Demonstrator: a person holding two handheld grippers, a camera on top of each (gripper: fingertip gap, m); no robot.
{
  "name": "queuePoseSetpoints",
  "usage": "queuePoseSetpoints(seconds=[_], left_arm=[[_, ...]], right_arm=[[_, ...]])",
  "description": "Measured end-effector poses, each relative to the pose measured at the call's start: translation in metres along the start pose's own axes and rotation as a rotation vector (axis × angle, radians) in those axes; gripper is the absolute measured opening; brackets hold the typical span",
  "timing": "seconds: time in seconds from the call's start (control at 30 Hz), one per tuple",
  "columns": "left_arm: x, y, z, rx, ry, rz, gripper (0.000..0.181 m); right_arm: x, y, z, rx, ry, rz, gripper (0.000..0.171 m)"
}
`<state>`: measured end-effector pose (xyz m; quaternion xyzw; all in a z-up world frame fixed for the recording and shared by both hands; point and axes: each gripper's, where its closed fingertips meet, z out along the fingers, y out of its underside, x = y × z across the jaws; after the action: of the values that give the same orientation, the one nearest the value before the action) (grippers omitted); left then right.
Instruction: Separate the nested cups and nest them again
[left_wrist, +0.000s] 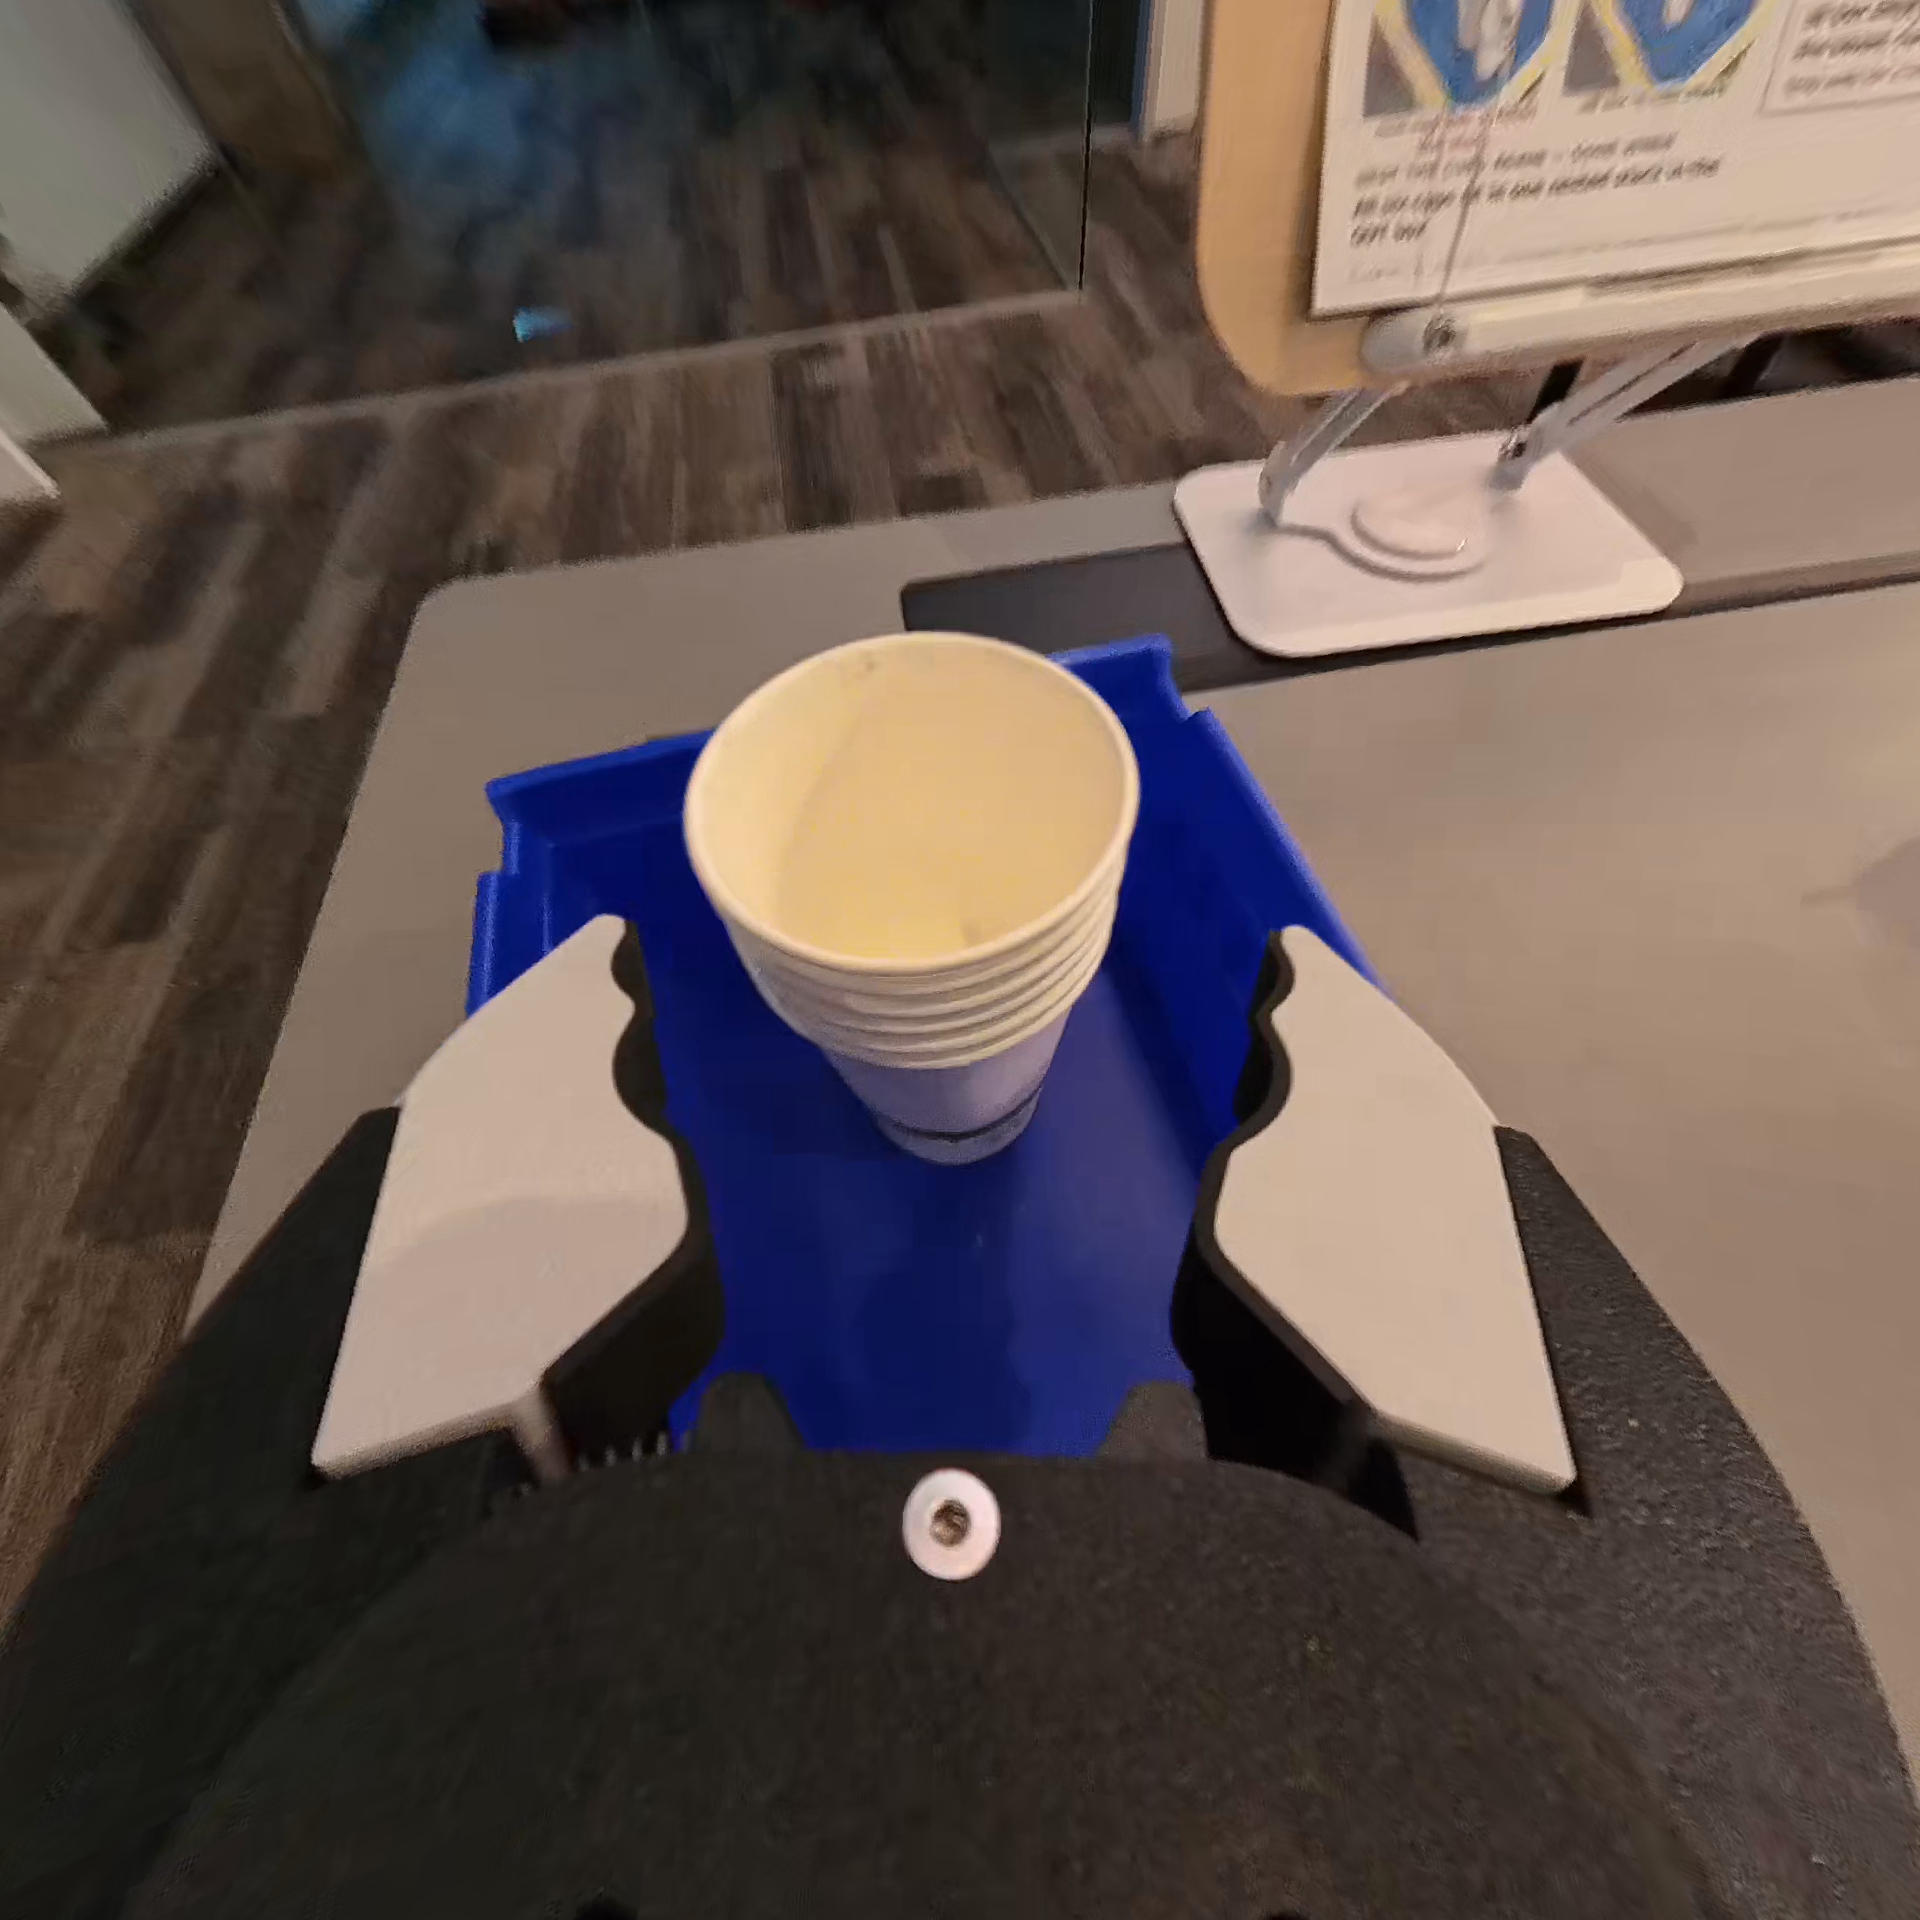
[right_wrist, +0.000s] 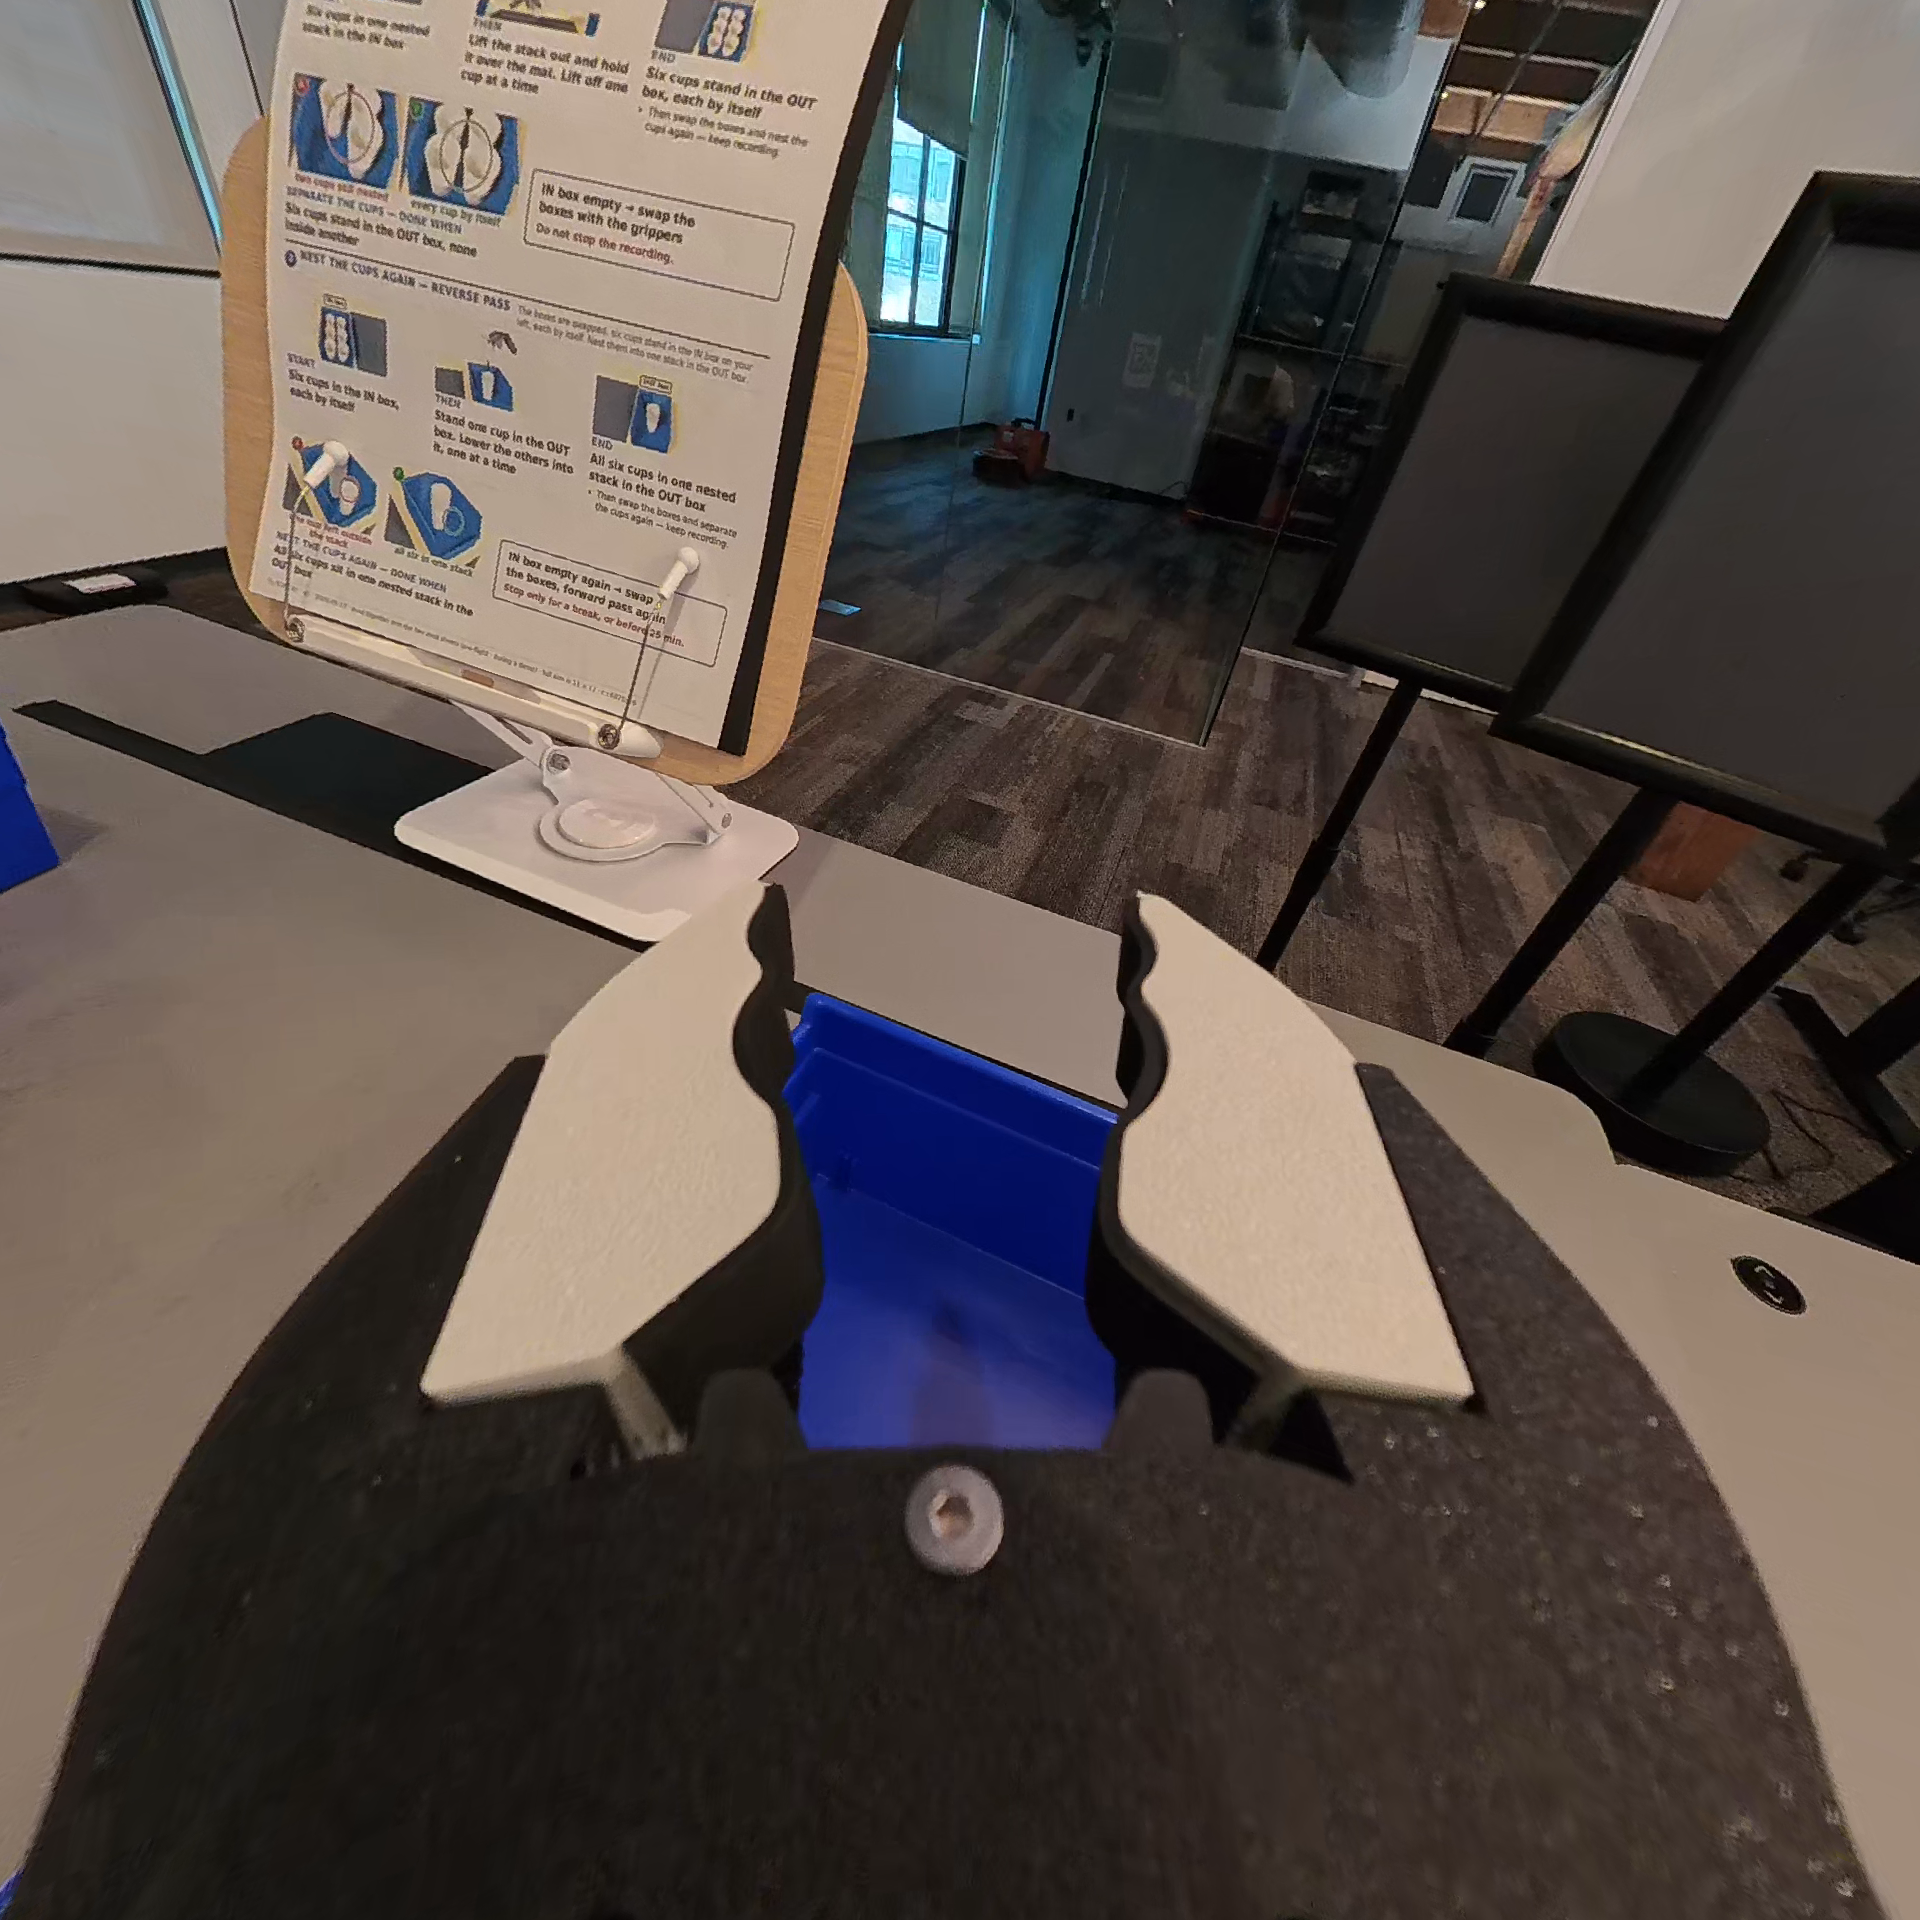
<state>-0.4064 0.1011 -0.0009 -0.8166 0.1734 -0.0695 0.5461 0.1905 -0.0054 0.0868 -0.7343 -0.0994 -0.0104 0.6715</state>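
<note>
Left gripper (left_wrist: 945, 977): spread wide, empty, low in frame, short of the stack.
Right gripper (right_wrist: 951, 935): fingers apart, holding nothing, above an empty blue bin (right_wrist: 940, 1122).
Nested cups (left_wrist: 909, 883): frame centre, upright in the blue tray (left_wrist: 1195, 935).
Handling: probably light, thin, crushable paper; gentle squeeze below the stacked rims.

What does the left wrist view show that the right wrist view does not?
Only the left wrist view shows the nested stack of cream paper cups, standing upright in a blue plastic bin, ahead of the open left tool.

Only the right wrist view shows a second blue plastic bin with nothing visible in it, below the open right tool, and black-framed sign stands on the floor.

Both share the grey table and the white instruction sheet on its stand.
</note>
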Motion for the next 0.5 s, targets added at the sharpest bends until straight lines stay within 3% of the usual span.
queuePoseSetpoints(seconds=[0.1, 0.33, 0.5], left_arm=[[0.005, 0.005, 0.000, 0.063, -0.040, 0.017, 0.114], [0.005, 0.040, 0.018, -0.017, -0.067, -0.035, 0.121], [0.012, 0.049, 0.039, -0.022, 0.018, -0.152, 0.121]], right_arm=[[0.002, 0.000, 0.000, 0.003, 0.000, 0.003, 0.060], [0.004, -0.002, 0.000, 0.023, -0.017, 0.022, 0.060], [0.008, 0.001, -0.001, 0.032, -0.019, 0.043, 0.059]])
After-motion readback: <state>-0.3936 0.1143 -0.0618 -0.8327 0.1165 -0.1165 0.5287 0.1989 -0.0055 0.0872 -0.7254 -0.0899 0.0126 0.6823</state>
